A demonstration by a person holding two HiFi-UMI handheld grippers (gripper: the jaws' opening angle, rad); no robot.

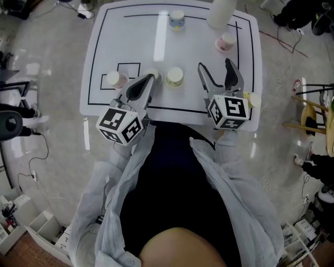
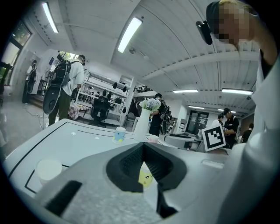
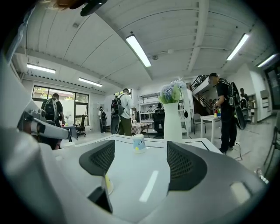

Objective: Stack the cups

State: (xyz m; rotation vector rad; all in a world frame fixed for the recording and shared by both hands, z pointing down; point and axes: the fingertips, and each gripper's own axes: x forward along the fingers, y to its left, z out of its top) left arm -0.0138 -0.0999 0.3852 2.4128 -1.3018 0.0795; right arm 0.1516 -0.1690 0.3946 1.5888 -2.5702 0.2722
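Note:
Several small paper cups stand apart on the white table (image 1: 130, 31): a blue one (image 1: 177, 20) at the far side, a pink one (image 1: 225, 41) at the right, a yellow one (image 1: 174, 76) in the middle, a pale pink one (image 1: 116, 79) at the left, and a yellowish one (image 1: 253, 99) at the right front edge. My left gripper (image 1: 148, 79) hovers over the front edge just left of the yellow cup, its jaws shut and empty; that cup (image 2: 145, 177) shows beyond them. My right gripper (image 1: 218, 73) is open and empty, facing the blue cup (image 3: 139, 143).
A tall white vase (image 1: 222, 13) with flowers stands at the table's far right, beside the pink cup. Black lines mark a border and a small square (image 1: 128, 69) on the tabletop. People, desks and cables surround the table on the floor.

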